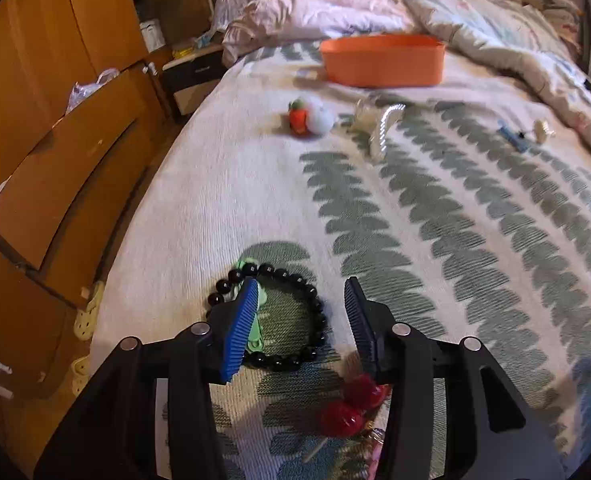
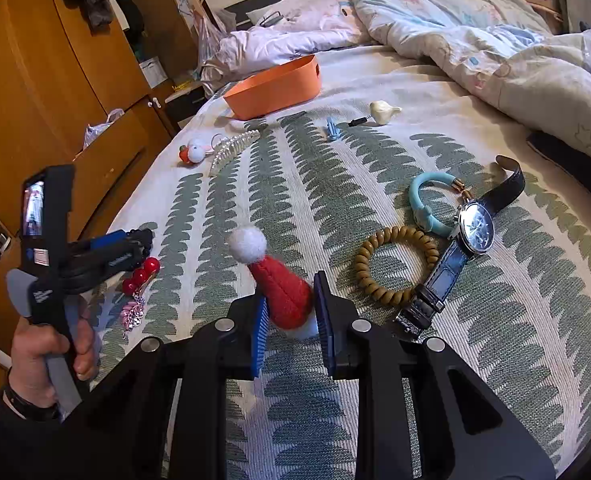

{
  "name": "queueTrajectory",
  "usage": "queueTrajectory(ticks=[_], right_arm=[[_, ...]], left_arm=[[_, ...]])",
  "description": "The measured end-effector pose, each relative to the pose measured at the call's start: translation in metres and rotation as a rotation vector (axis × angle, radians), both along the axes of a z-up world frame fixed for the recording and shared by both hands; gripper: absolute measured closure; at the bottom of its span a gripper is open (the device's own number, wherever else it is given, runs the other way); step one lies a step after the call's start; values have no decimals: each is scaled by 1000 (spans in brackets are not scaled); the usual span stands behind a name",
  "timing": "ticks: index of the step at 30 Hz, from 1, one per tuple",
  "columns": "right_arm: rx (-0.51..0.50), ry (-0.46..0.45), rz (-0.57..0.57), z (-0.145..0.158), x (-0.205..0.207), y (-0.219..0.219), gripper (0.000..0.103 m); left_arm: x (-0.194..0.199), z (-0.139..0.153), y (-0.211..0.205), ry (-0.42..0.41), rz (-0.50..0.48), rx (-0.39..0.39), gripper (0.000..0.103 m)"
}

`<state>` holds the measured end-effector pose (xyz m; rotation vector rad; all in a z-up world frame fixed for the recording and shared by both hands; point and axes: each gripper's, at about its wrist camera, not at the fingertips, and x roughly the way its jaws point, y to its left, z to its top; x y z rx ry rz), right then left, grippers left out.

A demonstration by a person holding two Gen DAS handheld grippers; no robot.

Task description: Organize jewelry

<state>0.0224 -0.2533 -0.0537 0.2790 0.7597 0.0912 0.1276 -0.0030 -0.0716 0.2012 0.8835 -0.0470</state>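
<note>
Now, right gripper (image 2: 291,320): its blue pads are pressed against both sides of a red Santa hat (image 2: 283,292) with a white pompom, pinching it just above the bedspread (image 2: 335,208).
Left gripper (image 1: 301,320): jaws spread wide, nothing between them; it hovers low over a black bead bracelet (image 1: 295,320), whose ring shows in the gap.
Green clip (image 1: 257,332): lies inside the bracelet's ring, partly hidden behind the left pad.
Red berries (image 1: 353,408): a hair ornament with two shiny red balls sits just beside the bracelet, under the right finger of the left gripper.
Orange basket (image 2: 273,88): stands at the far side of the bedspread, near the crumpled duvet (image 2: 475,40), well apart from both grippers.
Carrot toy (image 1: 309,118): a white and orange plush piece lies in front of the basket, next to a pearl hair comb (image 1: 381,128).
Watch (image 2: 473,228): dark strap, blue face, lying to the right of the Santa hat, touching a tan coil bracelet (image 2: 395,266) and a light blue bangle (image 2: 431,206).
Blue clip (image 2: 331,130): rests beyond them, near a cream shell-shaped clip (image 2: 383,112).
Wardrobe (image 2: 55,80): orange wood, left of the bed.
</note>
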Motion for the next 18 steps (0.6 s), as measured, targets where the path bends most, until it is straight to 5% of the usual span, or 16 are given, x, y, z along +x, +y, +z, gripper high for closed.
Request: queueTrajectory(ticks=[8, 11, 18], right_arm=[[-2, -1, 2, -2, 1, -2, 80], [-2, 0, 0, -3, 1, -2, 80], [3, -19, 1, 0, -1, -4, 81]], left_arm=[[6, -9, -7, 27, 8, 67, 57], [8, -11, -10, 52, -11, 49, 77], [7, -9, -8, 67, -13, 3, 92]])
